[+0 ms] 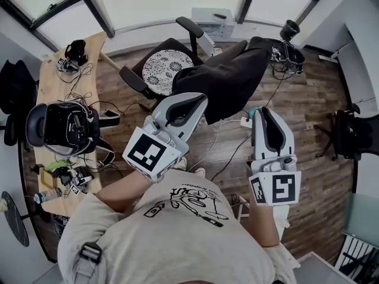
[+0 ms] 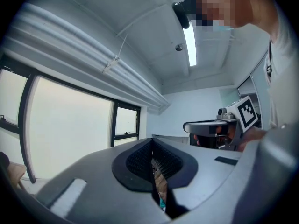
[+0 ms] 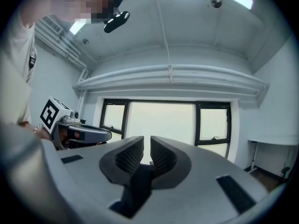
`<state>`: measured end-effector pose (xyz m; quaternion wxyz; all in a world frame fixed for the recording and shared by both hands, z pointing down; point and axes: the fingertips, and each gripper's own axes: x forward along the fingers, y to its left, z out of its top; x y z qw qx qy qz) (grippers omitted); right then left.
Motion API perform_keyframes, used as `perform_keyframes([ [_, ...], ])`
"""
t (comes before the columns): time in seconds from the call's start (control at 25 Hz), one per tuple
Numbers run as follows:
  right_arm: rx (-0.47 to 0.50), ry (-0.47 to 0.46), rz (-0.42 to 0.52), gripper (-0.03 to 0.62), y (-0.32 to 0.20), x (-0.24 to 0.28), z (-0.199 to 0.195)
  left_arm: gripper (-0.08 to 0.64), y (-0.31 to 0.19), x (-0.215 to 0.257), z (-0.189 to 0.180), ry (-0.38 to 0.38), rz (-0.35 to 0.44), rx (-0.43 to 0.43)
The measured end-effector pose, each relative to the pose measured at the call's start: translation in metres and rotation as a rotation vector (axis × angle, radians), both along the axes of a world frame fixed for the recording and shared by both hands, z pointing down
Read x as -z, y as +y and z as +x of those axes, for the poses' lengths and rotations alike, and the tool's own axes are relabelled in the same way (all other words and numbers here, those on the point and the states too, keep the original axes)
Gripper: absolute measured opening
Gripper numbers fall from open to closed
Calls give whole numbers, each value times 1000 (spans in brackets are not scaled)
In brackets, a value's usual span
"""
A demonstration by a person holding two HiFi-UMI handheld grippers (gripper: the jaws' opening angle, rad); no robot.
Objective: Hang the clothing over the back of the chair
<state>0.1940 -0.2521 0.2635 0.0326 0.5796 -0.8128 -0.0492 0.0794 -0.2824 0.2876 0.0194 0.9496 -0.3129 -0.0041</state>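
A black garment (image 1: 228, 78) lies draped over the back of the office chair, whose patterned seat (image 1: 167, 67) shows to its left. My left gripper (image 1: 198, 102) is held level on the near side of the chair. Its jaws are shut with nothing between them, as the left gripper view (image 2: 152, 146) shows. My right gripper (image 1: 265, 114) hangs to the right, apart from the garment. Its jaws (image 3: 147, 146) stand a narrow gap apart and hold nothing. Both gripper views look at windows and ceiling, not at the chair.
A wooden desk (image 1: 50, 87) with a black case, cables and small items runs along the left. A power strip and cords (image 1: 237, 123) lie on the wood floor below the chair. Another dark chair (image 1: 349, 135) stands at the right, and black gear (image 1: 287, 46) behind the garment.
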Motion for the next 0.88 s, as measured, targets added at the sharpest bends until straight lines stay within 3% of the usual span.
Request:
perform_keyframes([
  [0.36,20,1,-10,31,31,-14,-18,5,15,-25,-12,23,-40,81],
  [0.88,10,-9,3,17,32,-18,-20,5,21,-35,-5,30,-54,46],
])
